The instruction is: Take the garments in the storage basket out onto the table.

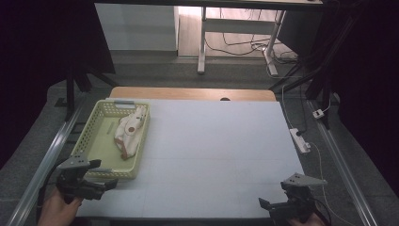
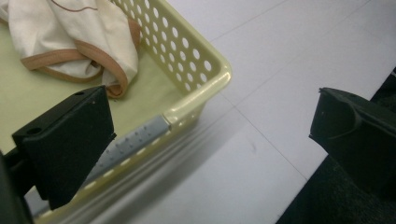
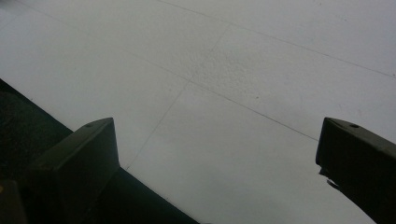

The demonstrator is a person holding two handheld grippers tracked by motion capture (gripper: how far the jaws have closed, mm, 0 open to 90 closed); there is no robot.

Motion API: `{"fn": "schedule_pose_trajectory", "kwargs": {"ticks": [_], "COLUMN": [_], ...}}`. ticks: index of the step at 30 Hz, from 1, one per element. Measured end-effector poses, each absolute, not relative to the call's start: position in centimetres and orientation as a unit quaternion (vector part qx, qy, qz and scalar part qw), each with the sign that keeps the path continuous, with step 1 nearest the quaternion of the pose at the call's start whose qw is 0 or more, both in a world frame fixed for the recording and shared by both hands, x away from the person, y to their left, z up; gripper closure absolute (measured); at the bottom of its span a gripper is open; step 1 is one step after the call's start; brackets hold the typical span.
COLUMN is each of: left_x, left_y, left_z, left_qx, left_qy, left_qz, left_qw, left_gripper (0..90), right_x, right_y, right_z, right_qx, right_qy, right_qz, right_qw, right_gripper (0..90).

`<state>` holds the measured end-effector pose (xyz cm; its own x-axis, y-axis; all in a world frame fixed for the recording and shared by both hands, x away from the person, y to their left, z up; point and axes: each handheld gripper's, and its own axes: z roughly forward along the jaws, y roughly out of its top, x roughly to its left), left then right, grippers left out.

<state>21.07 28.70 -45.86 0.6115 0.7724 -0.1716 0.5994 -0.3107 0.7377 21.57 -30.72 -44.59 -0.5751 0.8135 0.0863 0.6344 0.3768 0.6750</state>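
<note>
- Two grippers sit at the near edge of the table point(image 1: 211, 155): our left gripper point(image 1: 101, 175) at the near-left corner, our right gripper point(image 1: 266, 205) at the near-right corner, well apart from each other.
- One pale yellow-green basket point(image 1: 94, 129) stands along the table's left side; its near rim, with a grey handle strip point(image 2: 135, 140), lies just beside the left gripper.
- One piece of cloth point(image 1: 129, 132), cream with brown trim, lies crumpled inside the basket, against its right wall and toward the far end.
- The left gripper's jaws stand wide apart and hold nothing. In the left gripper view one jaw overlaps the basket's near corner and the other hangs over the table's dark edge; we cannot tell whether the first touches the rim.
- The right gripper's jaws are likewise spread wide and empty, with bare white table between them in the right gripper view.
- Open room: the whole middle and right of the white surface, from the basket's right wall to the right edge, carries nothing.
- The far edge shows a strip of bare wood point(image 1: 193, 93) beyond the white cover.
- Cut off or hard to see: both hands are clipped by the bottom of the high view; the cloth's folds hide its shape, so we cannot say what garment it is; the surroundings are dark.
</note>
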Motion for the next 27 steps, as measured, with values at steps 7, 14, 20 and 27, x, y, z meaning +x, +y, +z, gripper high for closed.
{"fn": "schedule_pose_trajectory", "kwargs": {"ticks": [7,14,20,27], "left_x": [22.2,23.3,24.4,25.7], "left_y": [28.6,28.5,28.5,28.6], "left_z": [-46.0,-46.0,-46.0,-46.0], "left_qx": [0.803,0.802,0.801,0.797], "left_qy": [0.427,0.428,0.426,0.429], "left_qz": [0.103,0.103,0.104,0.105], "left_qw": [0.403,0.403,0.407,0.412], "left_gripper": [0.0,0.0,0.4,0.4], "right_x": [21.6,21.6,21.6,21.6], "right_y": [-30.7,-30.7,-30.7,-30.7], "right_z": [-44.6,-44.6,-44.6,-44.6], "right_qx": [0.441,0.440,0.441,0.441], "right_qy": [0.820,0.821,0.821,0.821], "right_qz": [0.341,0.340,0.340,0.339], "right_qw": [0.131,0.131,0.130,0.130], "right_gripper": [0.0,0.0,0.0,0.0]}}
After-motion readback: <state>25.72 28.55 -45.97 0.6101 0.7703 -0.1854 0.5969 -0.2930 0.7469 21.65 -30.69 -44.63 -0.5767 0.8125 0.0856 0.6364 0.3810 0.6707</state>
